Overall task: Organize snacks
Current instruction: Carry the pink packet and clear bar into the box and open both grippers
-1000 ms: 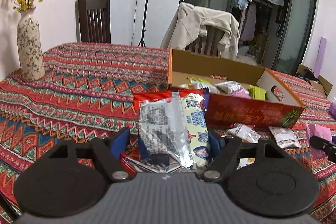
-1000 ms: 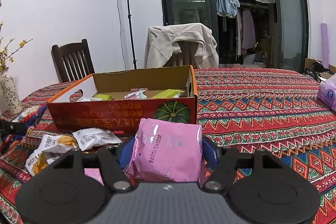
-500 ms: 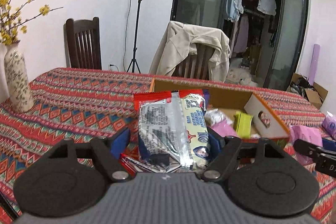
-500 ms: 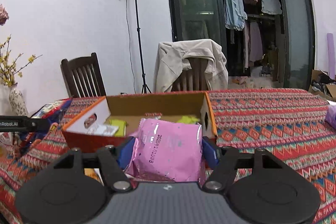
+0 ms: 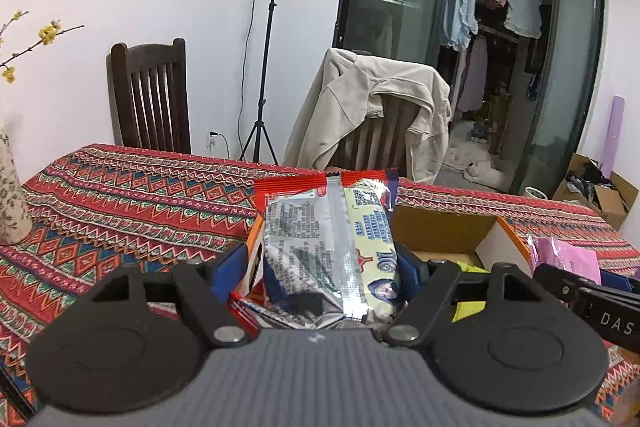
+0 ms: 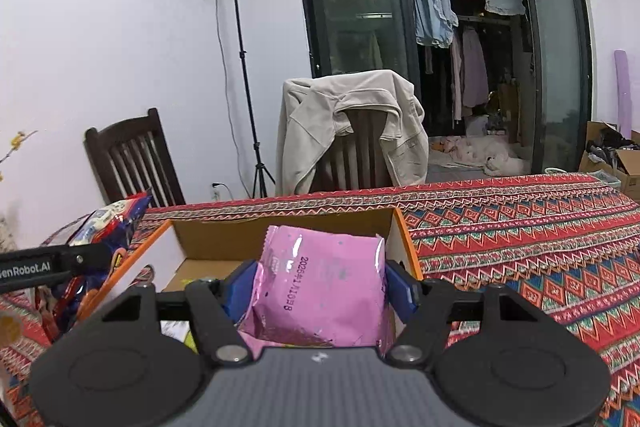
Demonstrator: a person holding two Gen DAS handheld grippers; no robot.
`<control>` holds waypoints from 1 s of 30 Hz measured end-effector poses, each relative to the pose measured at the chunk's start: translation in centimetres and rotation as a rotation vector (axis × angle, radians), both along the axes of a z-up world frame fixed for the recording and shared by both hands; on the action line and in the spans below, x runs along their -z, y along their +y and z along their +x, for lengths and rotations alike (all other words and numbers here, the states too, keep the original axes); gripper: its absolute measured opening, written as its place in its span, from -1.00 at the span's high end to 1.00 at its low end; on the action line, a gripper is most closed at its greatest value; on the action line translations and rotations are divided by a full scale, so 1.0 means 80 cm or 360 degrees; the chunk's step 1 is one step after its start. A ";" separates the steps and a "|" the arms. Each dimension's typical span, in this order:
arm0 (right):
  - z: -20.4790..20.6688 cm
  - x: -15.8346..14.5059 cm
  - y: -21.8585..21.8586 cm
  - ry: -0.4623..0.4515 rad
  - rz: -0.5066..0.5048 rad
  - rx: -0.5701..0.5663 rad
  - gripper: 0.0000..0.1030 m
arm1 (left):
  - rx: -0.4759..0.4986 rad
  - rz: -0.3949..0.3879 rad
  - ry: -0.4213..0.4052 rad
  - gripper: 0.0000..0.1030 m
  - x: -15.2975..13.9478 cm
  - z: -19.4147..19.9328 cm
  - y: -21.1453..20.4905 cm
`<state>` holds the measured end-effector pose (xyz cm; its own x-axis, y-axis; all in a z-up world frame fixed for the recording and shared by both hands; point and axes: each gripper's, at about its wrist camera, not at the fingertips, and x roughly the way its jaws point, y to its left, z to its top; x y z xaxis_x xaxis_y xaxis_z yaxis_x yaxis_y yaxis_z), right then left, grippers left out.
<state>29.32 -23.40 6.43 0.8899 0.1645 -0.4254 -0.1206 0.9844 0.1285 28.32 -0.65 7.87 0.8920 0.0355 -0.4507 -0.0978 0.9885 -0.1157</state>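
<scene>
Two gripped packets above cardboard box [image 6: 280,231] holding snacks

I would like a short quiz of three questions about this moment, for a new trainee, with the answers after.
1. True or false: the left gripper is shut on the silver and red snack packet.
2. The right gripper holds: A) a green packet B) the pink packet C) nothing.
3. What hangs on the chair behind the cardboard box?

Key: 1 true; 2 B; 3 a beige jacket.
</scene>
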 end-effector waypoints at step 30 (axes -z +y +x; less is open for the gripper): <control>0.047 0.053 -0.013 0.0034 0.0063 0.0022 -1.00 | -0.0110 0.0007 -0.0089 -1.00 0.056 0.032 0.008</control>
